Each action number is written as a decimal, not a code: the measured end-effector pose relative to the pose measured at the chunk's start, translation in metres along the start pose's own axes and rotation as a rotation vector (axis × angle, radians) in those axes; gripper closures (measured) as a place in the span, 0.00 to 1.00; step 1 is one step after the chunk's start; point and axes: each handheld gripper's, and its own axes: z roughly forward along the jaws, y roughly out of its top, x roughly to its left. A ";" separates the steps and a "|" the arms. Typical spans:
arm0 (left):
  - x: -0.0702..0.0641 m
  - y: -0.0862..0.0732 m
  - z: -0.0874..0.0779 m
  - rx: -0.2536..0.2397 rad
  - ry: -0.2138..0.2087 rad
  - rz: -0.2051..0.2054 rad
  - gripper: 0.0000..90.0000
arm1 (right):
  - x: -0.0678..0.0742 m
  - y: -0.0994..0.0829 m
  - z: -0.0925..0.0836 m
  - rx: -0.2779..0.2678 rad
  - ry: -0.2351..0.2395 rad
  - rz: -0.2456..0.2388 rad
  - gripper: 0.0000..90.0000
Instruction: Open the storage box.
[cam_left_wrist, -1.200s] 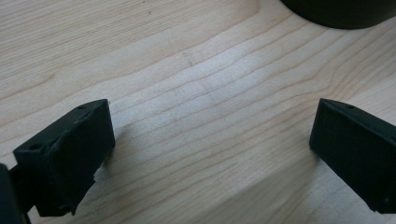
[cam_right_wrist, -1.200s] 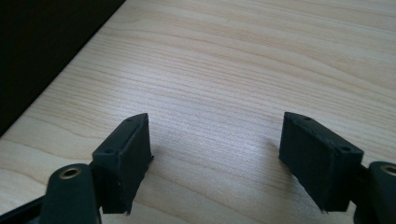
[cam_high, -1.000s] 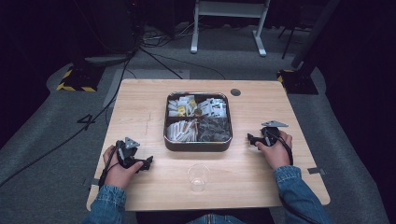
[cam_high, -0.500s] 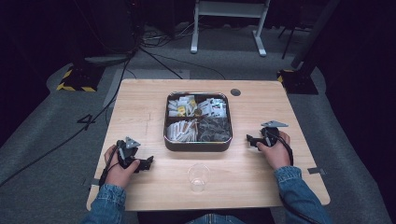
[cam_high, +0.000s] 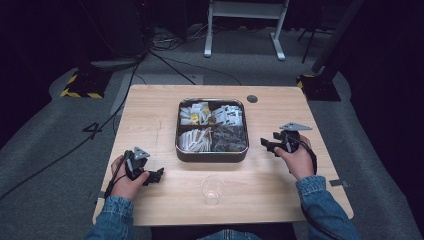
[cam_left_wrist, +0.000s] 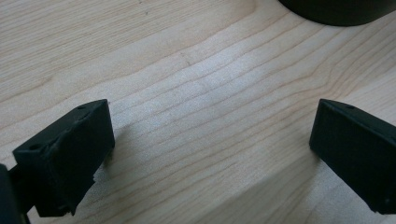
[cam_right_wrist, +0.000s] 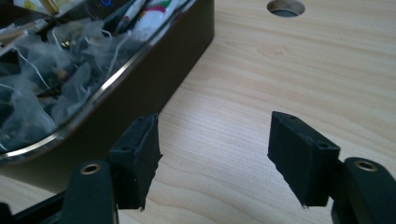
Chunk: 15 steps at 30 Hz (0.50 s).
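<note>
Wooden tabletop (cam_high: 150, 107) carries a tin (cam_high: 212, 131) at its centre; right gripper (cam_high: 268, 145), jaws just narrowing yet spread and empty, beside it; left gripper (cam_high: 156, 175) spread, empty.

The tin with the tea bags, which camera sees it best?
The high view: the whole tin shows from above, all four compartments. The right gripper view catches one corner with mesh bags inside; the left gripper view catches a dark curved edge, probably it.

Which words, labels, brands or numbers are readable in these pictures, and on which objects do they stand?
"4": the floor mark left of the table reads like this digit.
Sachets in the tin: print too small and blurred to read.
Clear cup: no text seen.
</note>
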 end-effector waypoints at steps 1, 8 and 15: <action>0.000 0.000 0.000 0.000 0.000 0.000 0.00 | 0.002 0.004 -0.001 0.004 -0.004 -0.006 0.38; 0.000 0.000 0.000 0.000 0.002 0.000 0.00 | 0.014 0.019 -0.004 0.001 0.003 0.005 0.32; 0.001 0.001 0.001 -0.002 -0.006 -0.005 0.00 | 0.026 0.037 -0.001 -0.019 0.061 -0.025 0.32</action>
